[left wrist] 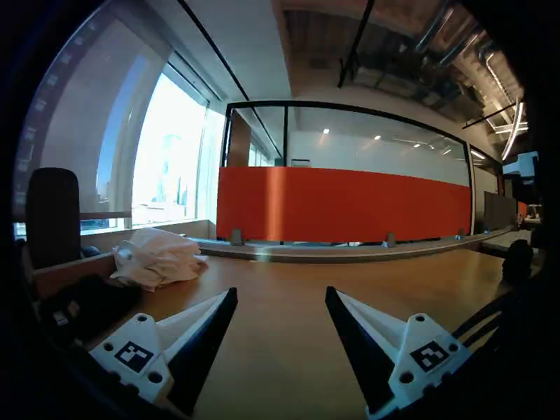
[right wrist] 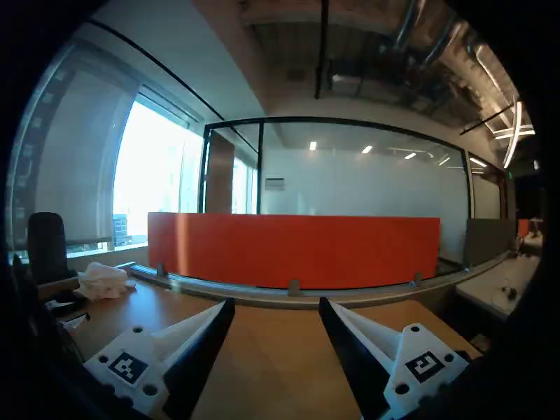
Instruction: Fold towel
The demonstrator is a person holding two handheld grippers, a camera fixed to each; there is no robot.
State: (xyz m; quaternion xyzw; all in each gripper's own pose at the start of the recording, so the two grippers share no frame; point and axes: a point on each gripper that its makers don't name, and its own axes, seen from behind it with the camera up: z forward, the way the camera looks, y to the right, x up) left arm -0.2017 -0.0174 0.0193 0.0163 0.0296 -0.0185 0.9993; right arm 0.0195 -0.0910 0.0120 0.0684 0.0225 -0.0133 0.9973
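The towel (left wrist: 157, 255) is lying crumpled, well apart from both tongs. The left gripper (left wrist: 281, 291) is hovering with jaws spread wide, gripping nothing, over the wooden table (left wrist: 392, 280); the right gripper (right wrist: 277, 302) is doing likewise. The towel is sitting at the table's far left, and an orange partition (left wrist: 343, 204) is standing beyond.

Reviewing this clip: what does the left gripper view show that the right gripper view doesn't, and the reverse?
Left gripper view: a dark bundle beside the crumpled white towel, and a black rounded object at far right. Right gripper view: a neighbouring pale desk and a grey panel behind it. Shared: the towel, not yet folded, on the wooden table, the orange divider, the bright window, and each view's own open gripper, the left gripper and the right gripper.
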